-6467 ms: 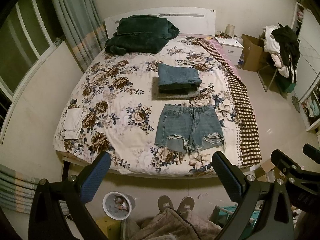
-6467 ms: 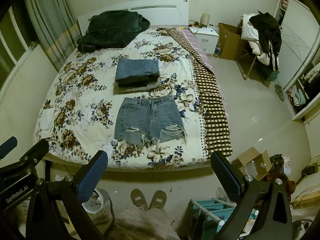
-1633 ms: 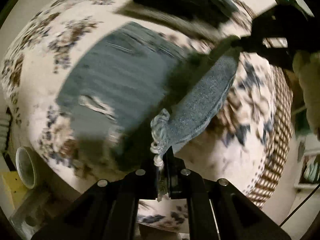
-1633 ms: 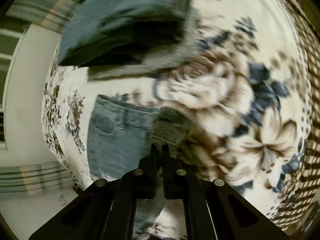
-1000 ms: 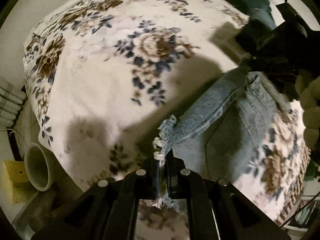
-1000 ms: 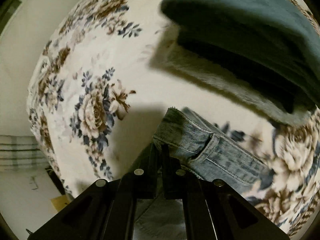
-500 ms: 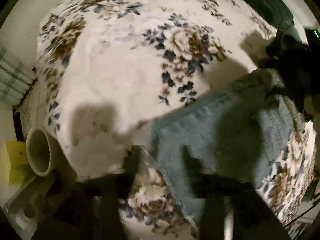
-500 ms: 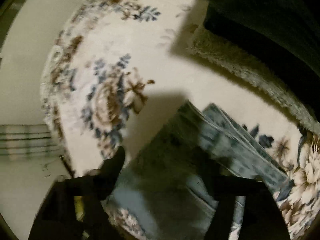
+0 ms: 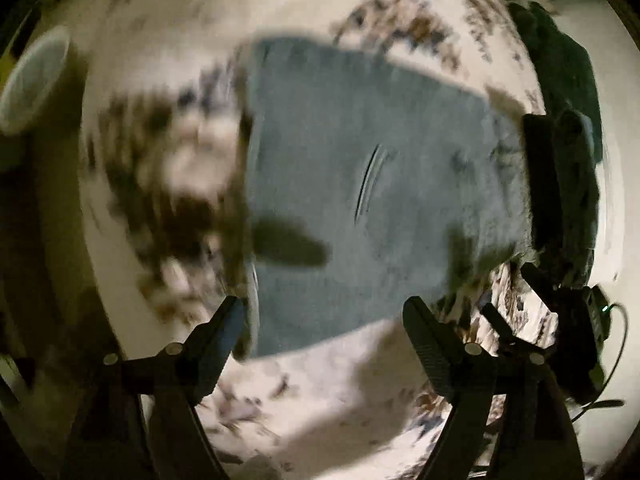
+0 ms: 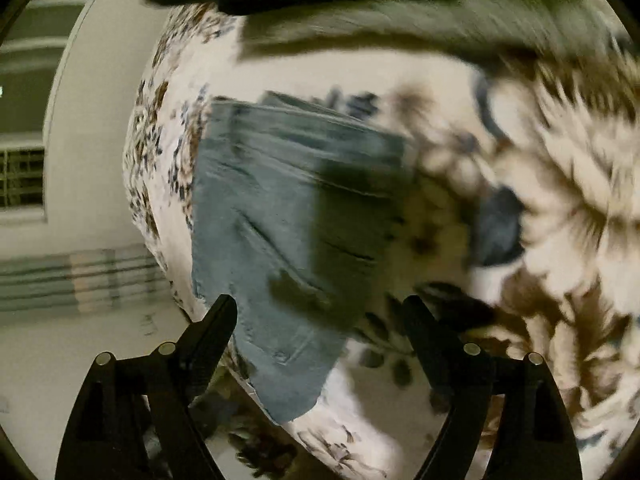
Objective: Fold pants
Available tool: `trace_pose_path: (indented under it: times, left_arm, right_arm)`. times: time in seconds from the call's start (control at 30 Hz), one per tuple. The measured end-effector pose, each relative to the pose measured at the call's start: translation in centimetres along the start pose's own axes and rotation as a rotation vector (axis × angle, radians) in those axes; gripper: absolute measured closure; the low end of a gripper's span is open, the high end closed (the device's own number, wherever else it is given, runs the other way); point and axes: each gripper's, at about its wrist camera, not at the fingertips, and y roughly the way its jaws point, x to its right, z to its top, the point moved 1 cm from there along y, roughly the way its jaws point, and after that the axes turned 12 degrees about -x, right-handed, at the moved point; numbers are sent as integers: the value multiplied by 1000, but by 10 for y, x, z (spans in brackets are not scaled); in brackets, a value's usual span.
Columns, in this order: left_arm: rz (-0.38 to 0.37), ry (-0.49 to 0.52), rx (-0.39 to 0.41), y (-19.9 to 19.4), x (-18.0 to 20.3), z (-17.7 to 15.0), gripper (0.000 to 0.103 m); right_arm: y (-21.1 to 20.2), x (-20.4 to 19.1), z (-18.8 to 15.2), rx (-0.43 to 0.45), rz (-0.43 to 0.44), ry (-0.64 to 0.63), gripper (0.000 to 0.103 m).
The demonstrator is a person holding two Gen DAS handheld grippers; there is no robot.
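Observation:
The blue denim shorts [image 9: 360, 184] lie folded in half on the floral bedspread [image 9: 320, 392]. They also show in the right wrist view [image 10: 280, 232], flat with a back pocket facing up. My left gripper [image 9: 324, 324] is open and empty just above the shorts' near edge. My right gripper [image 10: 320, 320] is open and empty over the shorts' lower part. The right gripper's body shows at the right of the left wrist view [image 9: 560, 320]. Both views are motion-blurred.
A stack of folded clothes [image 10: 400, 8] lies on the bed beyond the shorts, also visible in the left wrist view [image 9: 560, 184]. A round waste bin [image 9: 32, 80] stands on the floor beside the bed. Striped curtain [image 10: 80, 276] hangs at the left.
Both grippers carried one half of the shorts over onto the other, then opened and let go. The shorts now lie folded in half and both grippers have pulled back.

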Motion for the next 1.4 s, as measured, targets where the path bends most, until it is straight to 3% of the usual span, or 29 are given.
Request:
trace_pose_path:
  times: [0.17,0.3,0.53,0.67,0.8,1.1,1.4]
  left_arm:
    - [1,-65,26,30,-6,-14,22]
    - [-24,-123,59,38,-12,-10,22]
    - [-96,-229,86,37,-23,-11,22]
    - [-173,-307,70,24,-31,-24,22]
    - [-212,-321,30,29,-32,-36,22]
    - [-252,-323,16,55,-23,-28,22]
    - [-379,-501,24,75,-47,-19,22]
  right_arm:
    - [20,40,8,6,121,43,17]
    - [35,48,17,1,168,22,17]
    - [52,37,32,8,164,-33,15]
    - [57,22,37,19,115,-70,15]
    - [57,5,41,41,74,-94,15]
    - [51,8,39,77,98,-66,15]
    - [43,21,37,70,148,-50,16]
